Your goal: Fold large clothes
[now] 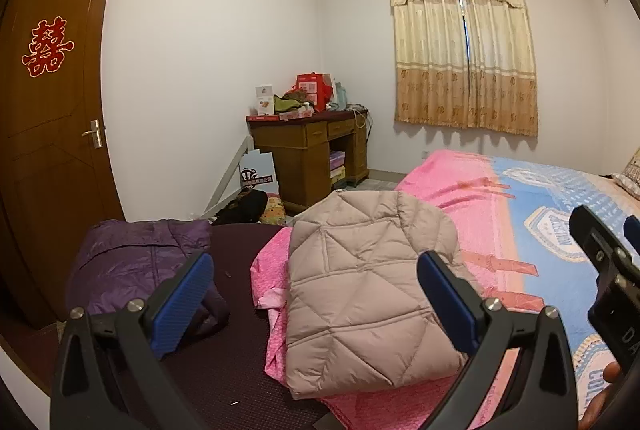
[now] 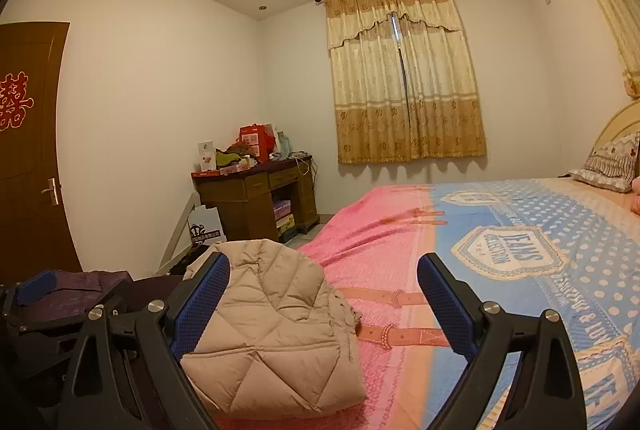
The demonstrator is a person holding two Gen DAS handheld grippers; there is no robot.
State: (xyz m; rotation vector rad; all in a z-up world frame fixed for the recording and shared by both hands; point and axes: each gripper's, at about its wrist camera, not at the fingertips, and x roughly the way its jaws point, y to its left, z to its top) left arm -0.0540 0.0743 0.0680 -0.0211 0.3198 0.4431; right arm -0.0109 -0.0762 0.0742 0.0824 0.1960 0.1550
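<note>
A beige quilted down jacket (image 1: 360,290) lies folded into a compact bundle on the pink corner of the bed; it also shows in the right wrist view (image 2: 272,334). A purple quilted jacket (image 1: 136,262) lies to its left on a dark maroon surface (image 1: 224,362). My left gripper (image 1: 316,294) is open and empty, held above the beige jacket. My right gripper (image 2: 324,302) is open and empty, above the jacket's right edge. The right gripper also appears in the left wrist view (image 1: 612,270).
The bed (image 2: 500,270) with a pink and blue blanket stretches right toward a pillow (image 2: 608,162). A wooden desk (image 1: 316,150) piled with boxes stands in the far corner. A brown door (image 1: 52,134) is at left, a curtained window (image 1: 464,50) behind.
</note>
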